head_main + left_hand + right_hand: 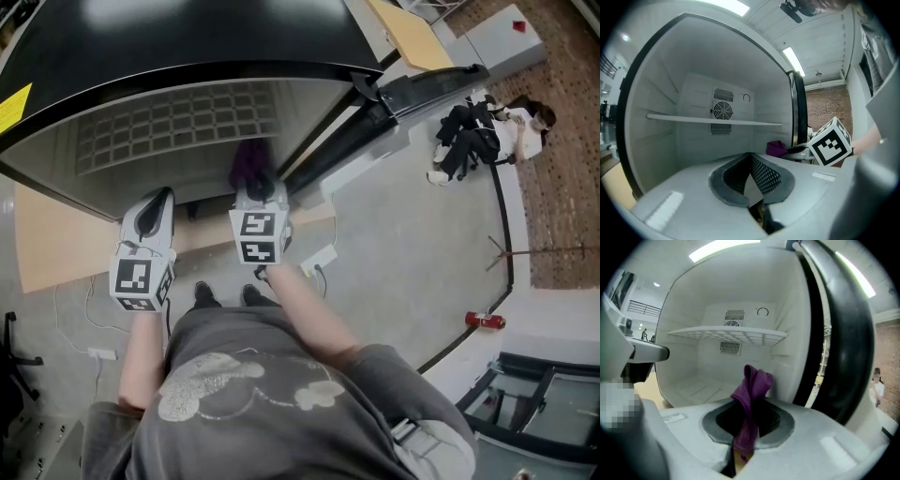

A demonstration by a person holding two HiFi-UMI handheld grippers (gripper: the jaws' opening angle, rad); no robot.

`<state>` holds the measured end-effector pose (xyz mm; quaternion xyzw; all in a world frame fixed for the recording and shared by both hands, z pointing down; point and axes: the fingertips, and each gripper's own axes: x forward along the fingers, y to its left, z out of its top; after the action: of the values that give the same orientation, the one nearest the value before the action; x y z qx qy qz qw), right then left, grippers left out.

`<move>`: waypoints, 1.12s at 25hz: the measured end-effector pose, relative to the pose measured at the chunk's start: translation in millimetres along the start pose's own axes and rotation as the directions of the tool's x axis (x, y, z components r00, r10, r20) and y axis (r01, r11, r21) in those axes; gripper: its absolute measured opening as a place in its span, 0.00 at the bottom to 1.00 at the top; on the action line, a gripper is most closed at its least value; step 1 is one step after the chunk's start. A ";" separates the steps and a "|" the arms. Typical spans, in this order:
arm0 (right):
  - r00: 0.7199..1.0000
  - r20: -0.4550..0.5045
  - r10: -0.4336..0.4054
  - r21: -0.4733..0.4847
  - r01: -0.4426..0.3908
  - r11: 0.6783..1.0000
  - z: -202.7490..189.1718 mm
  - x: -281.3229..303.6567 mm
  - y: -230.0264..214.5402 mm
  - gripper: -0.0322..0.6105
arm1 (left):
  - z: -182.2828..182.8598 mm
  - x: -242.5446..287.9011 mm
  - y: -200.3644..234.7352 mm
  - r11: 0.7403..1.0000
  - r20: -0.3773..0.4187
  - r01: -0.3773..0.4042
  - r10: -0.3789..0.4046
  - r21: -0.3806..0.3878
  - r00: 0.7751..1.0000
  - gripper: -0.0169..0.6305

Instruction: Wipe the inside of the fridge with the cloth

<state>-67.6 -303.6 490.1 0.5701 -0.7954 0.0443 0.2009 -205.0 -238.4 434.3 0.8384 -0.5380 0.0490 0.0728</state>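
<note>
Open fridge (187, 122), wire shelf (731, 336) ahead; your right gripper (747, 427) clamps the bunched purple cloth (752, 385), left gripper (751, 180) jaws together

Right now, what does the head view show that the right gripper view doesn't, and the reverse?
Only the head view: the black top of the fridge, a red can on the floor, and the person's shoes. Only the right gripper view: the wire shelf inside, the vents on the back wall, and the right gripper with its jaws closed on the purple cloth. Both: the cloth held at the fridge's opening, and the open door.
</note>
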 end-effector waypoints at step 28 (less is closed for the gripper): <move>0.796 0.176 0.579 -0.180 -0.552 0.814 5.4 -125.7 7.9 0.11 | 58.8 -81.6 -125.9 0.916 0.093 -0.401 0.402 -0.025 0.911 0.05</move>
<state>-42.4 -190.6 439.9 0.2944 -0.9479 -0.0095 0.1217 -124.3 -124.0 354.6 0.7112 -0.7017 0.0209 0.0373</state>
